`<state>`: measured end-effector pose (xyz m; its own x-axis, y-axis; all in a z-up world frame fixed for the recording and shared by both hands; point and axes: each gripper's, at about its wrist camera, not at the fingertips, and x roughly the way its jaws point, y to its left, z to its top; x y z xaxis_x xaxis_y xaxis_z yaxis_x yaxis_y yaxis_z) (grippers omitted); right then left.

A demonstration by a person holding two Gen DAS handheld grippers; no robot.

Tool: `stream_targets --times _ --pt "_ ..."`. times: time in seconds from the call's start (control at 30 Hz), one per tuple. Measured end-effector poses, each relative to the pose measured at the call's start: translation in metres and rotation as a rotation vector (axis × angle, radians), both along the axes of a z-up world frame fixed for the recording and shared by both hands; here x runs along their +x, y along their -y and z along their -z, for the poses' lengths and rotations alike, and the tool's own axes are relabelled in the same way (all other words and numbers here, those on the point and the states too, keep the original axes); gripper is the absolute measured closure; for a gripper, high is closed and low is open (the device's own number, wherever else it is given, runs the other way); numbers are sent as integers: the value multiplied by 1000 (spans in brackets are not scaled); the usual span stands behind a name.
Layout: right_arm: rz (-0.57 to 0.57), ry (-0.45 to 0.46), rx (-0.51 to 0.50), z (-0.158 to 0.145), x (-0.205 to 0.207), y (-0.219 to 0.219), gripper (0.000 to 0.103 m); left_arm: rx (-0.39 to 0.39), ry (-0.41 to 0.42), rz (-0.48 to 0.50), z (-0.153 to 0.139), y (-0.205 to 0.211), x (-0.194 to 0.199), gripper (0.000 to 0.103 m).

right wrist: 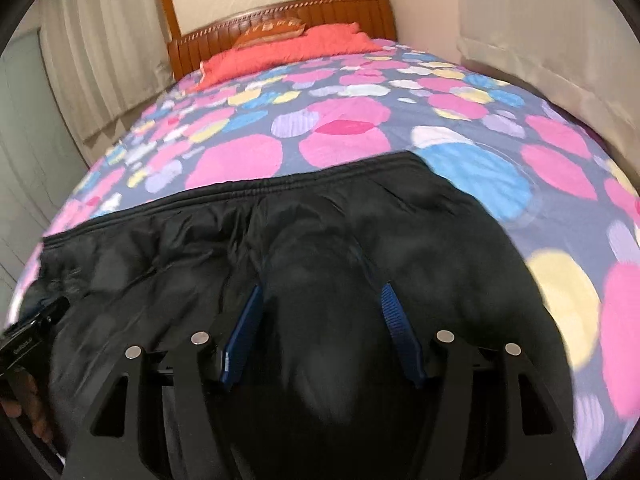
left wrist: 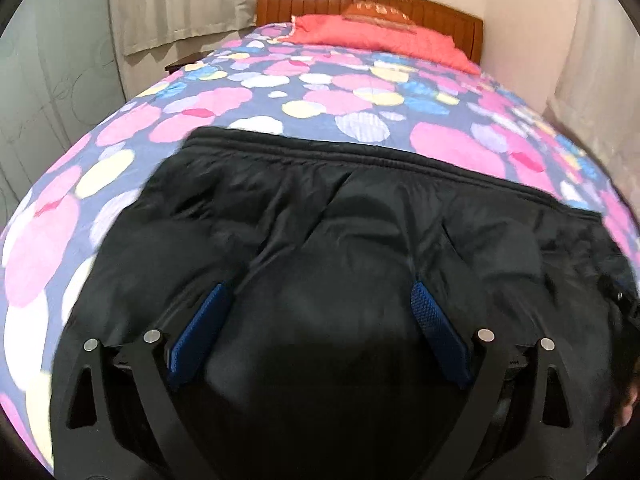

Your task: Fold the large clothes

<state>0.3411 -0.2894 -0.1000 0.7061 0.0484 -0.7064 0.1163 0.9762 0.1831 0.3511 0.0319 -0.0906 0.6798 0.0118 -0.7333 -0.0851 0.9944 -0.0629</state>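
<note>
Left gripper jaws apart over black padded jacket, nothing clamped; right gripper likewise spread. Jacket spans foot end of bed, elastic hem toward headboard. Risk: slick puffy fabric, shallow pinch slips, fold goes crooked.

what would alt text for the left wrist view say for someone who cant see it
The left gripper hangs open, blue pads spread, just above a black garment lying on a bed. Its ribbed edge runs across a quilt of pink, yellow and blue spots, with a red pillow and wooden headboard beyond.
</note>
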Motion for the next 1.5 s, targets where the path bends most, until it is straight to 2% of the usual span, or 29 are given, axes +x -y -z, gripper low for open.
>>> stream_targets --times 0.27,0.37,0.43,0.5,0.6,0.77,0.87,1.03,1.07,1.1,1.13,1.17,1.2,1.23,1.27,1.37,1.5 --pt "70 9 94 4 -121 35 41 -124 31 -60 -3 -38 -105 10" --pt "92 -6 132 14 -157 44 36 -158 44 -75 1 -52 -146 10" --pt "111 -24 185 25 -172 51 36 -197 32 -99 9 -62 -167 10" --pt "130 -50 246 39 -180 57 36 -269 -2 -136 25 -76 -182 10" --pt "154 -73 339 54 -179 63 36 -333 -48 -198 43 -91 -185 10" --pt "192 -24 385 52 -157 64 35 -401 11 -229 39 -105 -171 10" --pt "231 -9 431 58 -144 68 30 -462 7 -271 46 -114 -152 9" --pt "278 12 461 64 -123 74 27 -437 31 -307 44 -115 -131 7" --pt "289 14 454 63 -119 75 29 -436 37 -321 45 -116 -129 10" --pt "297 14 446 61 -117 74 33 -428 39 -331 45 -117 -129 21" --pt "305 14 435 60 -116 74 46 -416 44 -336 44 -116 -127 35" --pt "295 14 440 60 -115 74 55 -426 53 -307 43 -114 -127 46" --pt "288 16 447 61 -116 75 58 -437 54 -284 42 -112 -126 56" --pt "280 23 446 60 -117 74 63 -430 55 -283 42 -112 -128 61" --pt "273 28 443 59 -119 74 68 -419 60 -273 40 -110 -128 63" --pt "261 41 432 55 -125 72 74 -384 68 -247 34 -104 -133 71" --pt "257 45 432 53 -132 73 76 -382 64 -244 28 -104 -145 74"
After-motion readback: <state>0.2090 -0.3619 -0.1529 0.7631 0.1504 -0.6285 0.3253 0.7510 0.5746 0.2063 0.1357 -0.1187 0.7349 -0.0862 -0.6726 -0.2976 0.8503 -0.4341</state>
